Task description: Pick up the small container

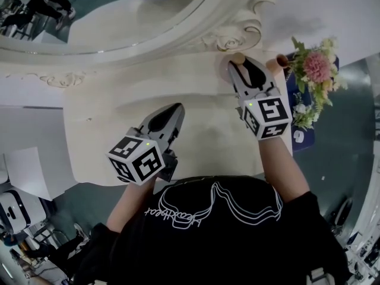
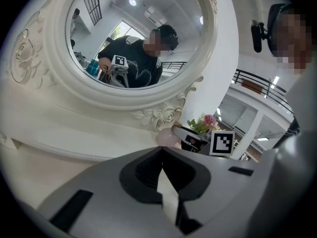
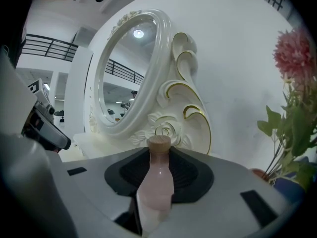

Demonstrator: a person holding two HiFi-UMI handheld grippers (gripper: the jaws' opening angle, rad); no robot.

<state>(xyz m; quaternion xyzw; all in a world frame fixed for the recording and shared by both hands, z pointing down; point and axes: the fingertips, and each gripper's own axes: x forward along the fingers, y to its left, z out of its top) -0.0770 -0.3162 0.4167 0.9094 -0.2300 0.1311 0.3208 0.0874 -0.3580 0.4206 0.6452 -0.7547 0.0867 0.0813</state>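
— Where's the small container [image 3: 156, 182] from where you stand?

— Far right of the dressing table [image 1: 101, 117], at the foot of the mirror [image 1: 119, 10], with the flowers [image 1: 314, 70] just to its right. It's a pale pink bottle with a cork stopper [image 3: 159, 143], standing upright.

— And the right gripper [image 1: 242, 71]?

— Reached out to it, nearly level, jaws narrowed round the bottle's body, one on either side. The pads look to be pressing its sides, so I'd call it gripped. Whether it's off the table yet, I can't tell.

— Why take the body and not the neck?

— My guess is the wider part gives the pads more to bite on. It also leaves the stopper alone, so it can't pop loose.

— The left gripper [image 1: 173, 110]?

— Nearer the person, over the middle of the table, jaws together on nothing. Parked out of the way, I'd say. One hand is enough for something that small.

— What's next?

— Probably a straight lift, kept upright, clear of the carved frame and the flowers.
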